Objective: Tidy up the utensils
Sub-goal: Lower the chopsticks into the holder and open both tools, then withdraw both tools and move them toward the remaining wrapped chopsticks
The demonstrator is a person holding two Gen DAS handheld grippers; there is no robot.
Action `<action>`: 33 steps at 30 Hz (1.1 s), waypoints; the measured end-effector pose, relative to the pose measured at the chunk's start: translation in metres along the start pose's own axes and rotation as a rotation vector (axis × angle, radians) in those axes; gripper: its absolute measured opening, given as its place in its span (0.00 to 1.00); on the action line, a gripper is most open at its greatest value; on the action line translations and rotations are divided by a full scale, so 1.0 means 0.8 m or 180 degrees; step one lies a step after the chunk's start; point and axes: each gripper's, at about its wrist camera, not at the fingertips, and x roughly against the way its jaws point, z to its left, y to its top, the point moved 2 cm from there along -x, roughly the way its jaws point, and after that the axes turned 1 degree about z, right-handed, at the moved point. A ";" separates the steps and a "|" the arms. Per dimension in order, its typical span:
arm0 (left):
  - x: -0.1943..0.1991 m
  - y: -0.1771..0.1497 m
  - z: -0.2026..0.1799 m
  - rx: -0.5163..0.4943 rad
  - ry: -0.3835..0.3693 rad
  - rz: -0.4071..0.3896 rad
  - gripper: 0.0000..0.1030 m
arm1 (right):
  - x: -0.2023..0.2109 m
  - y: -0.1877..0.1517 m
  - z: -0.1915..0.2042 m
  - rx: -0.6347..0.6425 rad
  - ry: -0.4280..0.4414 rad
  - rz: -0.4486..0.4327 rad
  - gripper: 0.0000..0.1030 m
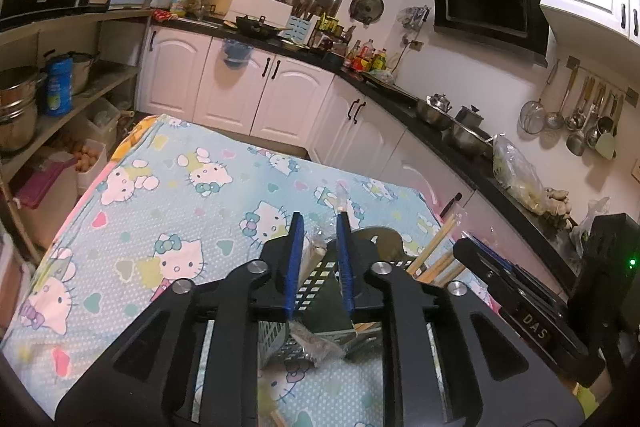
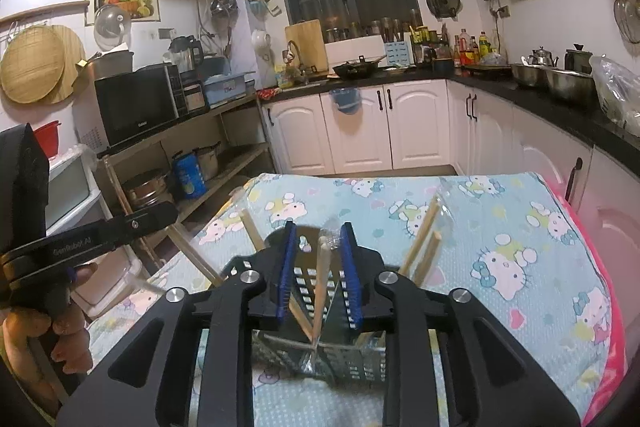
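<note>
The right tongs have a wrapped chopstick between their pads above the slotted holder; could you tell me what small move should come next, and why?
Probably lower the right tongs slightly: the wrapped chopstick already points into the slotted holder, beside other chopsticks standing there.

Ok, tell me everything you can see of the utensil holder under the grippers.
The utensil holder is a dark, slotted plastic basket with rows of rectangular holes, standing upright on the cartoon-cat tablecloth. Several wooden chopsticks, some in clear wrappers, lean out of it at different angles. The left gripper and right gripper hover just above its rim; its base is hidden.
</note>
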 end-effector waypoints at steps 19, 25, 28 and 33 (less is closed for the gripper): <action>0.028 -0.014 0.014 0.0104 0.0015 -0.0016 0.45 | 0.034 -0.029 -0.001 0.0015 -0.0097 0.0193 0.46; 0.042 -0.018 0.014 0.0122 0.0005 -0.0055 0.58 | 0.045 -0.038 -0.001 0.0035 -0.0129 0.0207 0.50; 0.047 -0.021 0.014 0.0136 0.0015 -0.0071 0.59 | 0.052 -0.041 0.000 0.0049 -0.0141 0.0202 0.52; 0.056 -0.029 0.019 0.0148 0.0054 -0.0084 0.67 | 0.062 -0.046 0.002 0.0108 -0.0182 0.0184 0.54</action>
